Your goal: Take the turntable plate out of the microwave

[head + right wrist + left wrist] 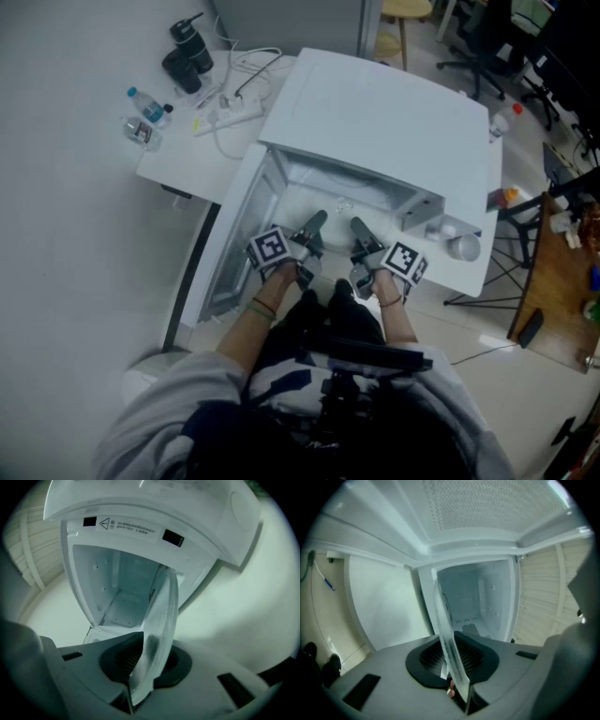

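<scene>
Clear glass fills both sets of jaws: the left gripper [315,223] and the right gripper [360,228], held side by side, are each pinched tight on the near rim of the turntable plate [449,634], which shows edge-on from either tool. The plate sits at the mouth of the white microwave [384,112], its far edge reaching toward the otherwise bare-looking cavity [480,597]. How much of it lies outside the opening cannot be told. The door [234,251] stands swung wide at the left. Judged from here, the step in hand is the pull-out. Doing it well means drawing both hands straight back together, keeping the plate level so that neither thin bite on slick glass twists or slips, and steering clear of the door. Beyond the oven, a power strip [230,114] and a water bottle [148,105] lie on the white table [178,164].
</scene>
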Demonstrator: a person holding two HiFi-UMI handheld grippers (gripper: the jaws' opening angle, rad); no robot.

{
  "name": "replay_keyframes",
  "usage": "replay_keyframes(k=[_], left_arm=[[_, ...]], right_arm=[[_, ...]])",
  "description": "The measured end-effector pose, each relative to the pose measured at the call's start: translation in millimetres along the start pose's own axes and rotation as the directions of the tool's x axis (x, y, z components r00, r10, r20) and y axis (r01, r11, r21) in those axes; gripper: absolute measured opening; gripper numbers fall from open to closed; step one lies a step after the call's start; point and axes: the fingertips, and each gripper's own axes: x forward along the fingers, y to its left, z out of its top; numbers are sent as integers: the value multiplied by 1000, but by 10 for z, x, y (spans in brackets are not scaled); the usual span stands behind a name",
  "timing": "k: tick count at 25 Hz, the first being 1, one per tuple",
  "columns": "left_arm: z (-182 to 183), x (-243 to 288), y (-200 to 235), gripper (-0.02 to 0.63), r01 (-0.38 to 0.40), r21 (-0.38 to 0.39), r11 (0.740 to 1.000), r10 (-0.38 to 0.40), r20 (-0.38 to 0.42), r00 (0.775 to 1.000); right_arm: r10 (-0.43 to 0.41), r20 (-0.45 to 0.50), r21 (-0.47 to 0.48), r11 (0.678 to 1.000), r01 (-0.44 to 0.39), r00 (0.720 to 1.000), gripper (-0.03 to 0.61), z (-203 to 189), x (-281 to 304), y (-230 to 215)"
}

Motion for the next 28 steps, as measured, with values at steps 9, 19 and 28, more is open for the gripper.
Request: replay_keyframes(k=[9,19,28], left_arm=[[-108,-207,-163,49,2,131,991,4,-46,999],[-355,-618,-335,48,-4,196,981,12,-37,999],[-860,-979,-681,49,-3,125,992,-9,99,995]], right_arm=[[-12,23,-90,996,14,1000,69,-135,-187,114],[-20,19,-134,991,22,1000,72,-433,-598,336],[9,-107,-181,983,-28,994,77,-631,-1090,437]])
